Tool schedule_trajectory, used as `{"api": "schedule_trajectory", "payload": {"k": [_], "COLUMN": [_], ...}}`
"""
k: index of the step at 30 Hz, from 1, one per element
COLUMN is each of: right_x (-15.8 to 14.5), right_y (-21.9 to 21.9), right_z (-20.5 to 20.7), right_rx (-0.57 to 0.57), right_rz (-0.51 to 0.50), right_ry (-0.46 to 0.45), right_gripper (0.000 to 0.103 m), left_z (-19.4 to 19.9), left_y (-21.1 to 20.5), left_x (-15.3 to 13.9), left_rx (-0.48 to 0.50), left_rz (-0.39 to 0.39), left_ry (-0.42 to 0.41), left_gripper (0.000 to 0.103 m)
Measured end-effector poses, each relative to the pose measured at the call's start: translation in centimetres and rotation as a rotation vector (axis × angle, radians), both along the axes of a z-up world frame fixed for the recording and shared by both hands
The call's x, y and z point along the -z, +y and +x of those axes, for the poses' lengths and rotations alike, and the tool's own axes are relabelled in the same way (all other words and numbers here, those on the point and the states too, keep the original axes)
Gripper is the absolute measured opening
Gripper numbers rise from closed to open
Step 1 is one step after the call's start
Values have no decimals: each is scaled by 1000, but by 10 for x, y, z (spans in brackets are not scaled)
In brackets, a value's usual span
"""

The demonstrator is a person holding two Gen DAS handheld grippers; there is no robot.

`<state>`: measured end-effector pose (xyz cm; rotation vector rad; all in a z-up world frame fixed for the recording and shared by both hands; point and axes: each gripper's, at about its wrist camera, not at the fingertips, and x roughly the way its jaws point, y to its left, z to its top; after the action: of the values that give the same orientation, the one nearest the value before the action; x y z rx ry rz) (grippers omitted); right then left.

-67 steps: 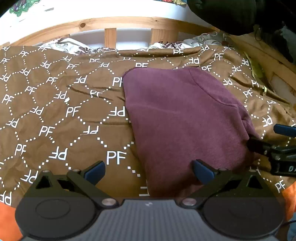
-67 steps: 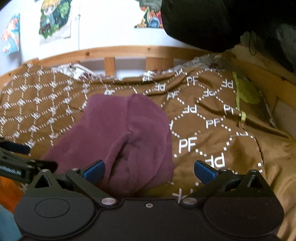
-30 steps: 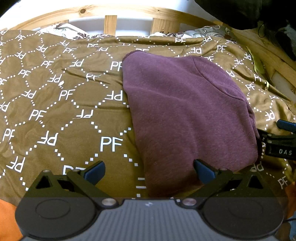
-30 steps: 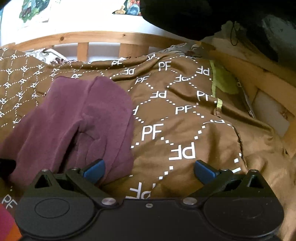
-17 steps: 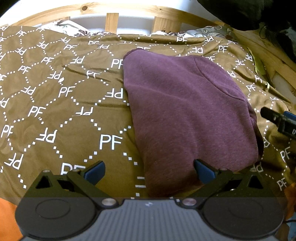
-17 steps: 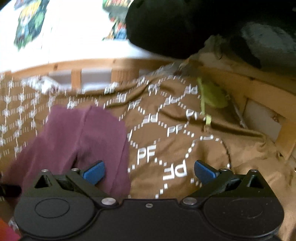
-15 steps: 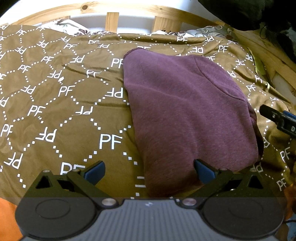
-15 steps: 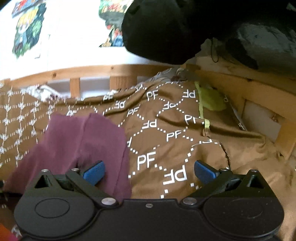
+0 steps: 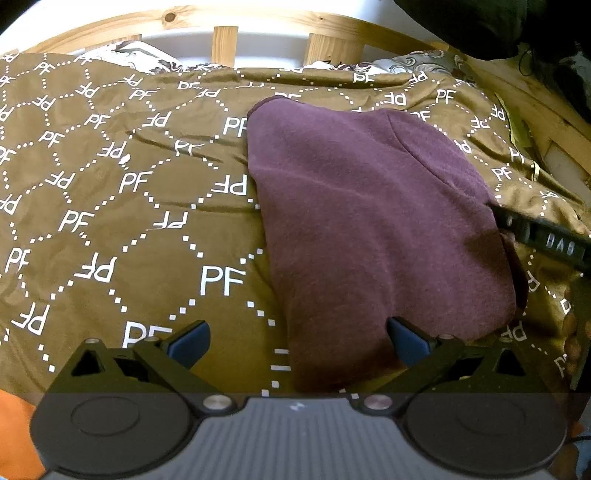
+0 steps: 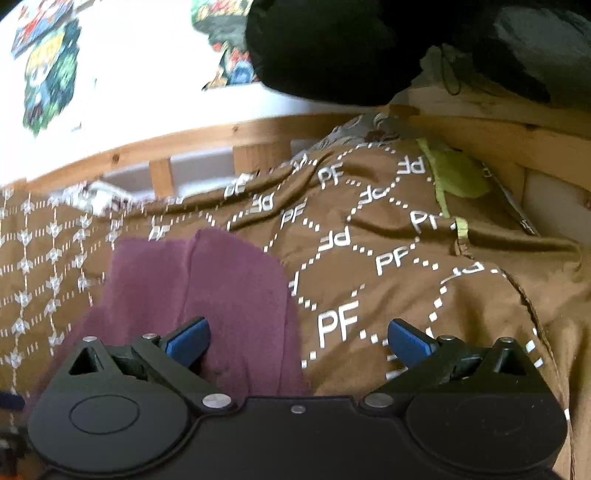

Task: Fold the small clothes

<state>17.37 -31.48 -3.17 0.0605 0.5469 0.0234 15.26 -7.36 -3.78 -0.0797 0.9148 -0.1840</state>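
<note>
A folded maroon garment [image 9: 369, 229] lies on a brown bedspread [image 9: 110, 221] printed with white "PF" marks. My left gripper [image 9: 297, 338] is open and empty, over the garment's near left edge. My right gripper [image 10: 297, 338] is open and empty; its left finger is over the garment [image 10: 207, 291] and its right finger over bare bedspread [image 10: 406, 258]. In the left wrist view a finger of the right gripper [image 9: 539, 236] touches the garment's right edge.
A wooden bed rail [image 9: 221, 26] runs along the far side, and a wooden side board [image 10: 498, 136] on the right. A dark bundle [image 10: 351, 48] hangs above the right. A lime green tag [image 10: 458, 177] lies near the bedspread's right edge. Orange cloth [image 9: 14, 435] sits at the near left.
My right gripper has come in against the garment's right edge and its view has tilted up. My left gripper has stayed almost still. The garment has not moved.
</note>
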Motion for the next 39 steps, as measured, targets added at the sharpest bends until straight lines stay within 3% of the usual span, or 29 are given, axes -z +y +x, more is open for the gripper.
{"api": "schedule_trajectory", "payload": {"k": [4,12,39], "right_x": [11,19,14], "right_y": [-2,6,-3], "right_z": [-5,-15,-16], "right_rx": [-4,-22,-19], "right_rz": [-28,-120,-51], "right_ry": [49,46,10], "right_gripper": [102,102,102], "left_z": [1,1,0], "left_y": [1,5,5], "left_x": [3,8,9], "left_rx": [-3,-6,-13], "left_rz": [-12,-48,-62], "left_ry": [5,14,11], "left_gripper": [103,103,103]}}
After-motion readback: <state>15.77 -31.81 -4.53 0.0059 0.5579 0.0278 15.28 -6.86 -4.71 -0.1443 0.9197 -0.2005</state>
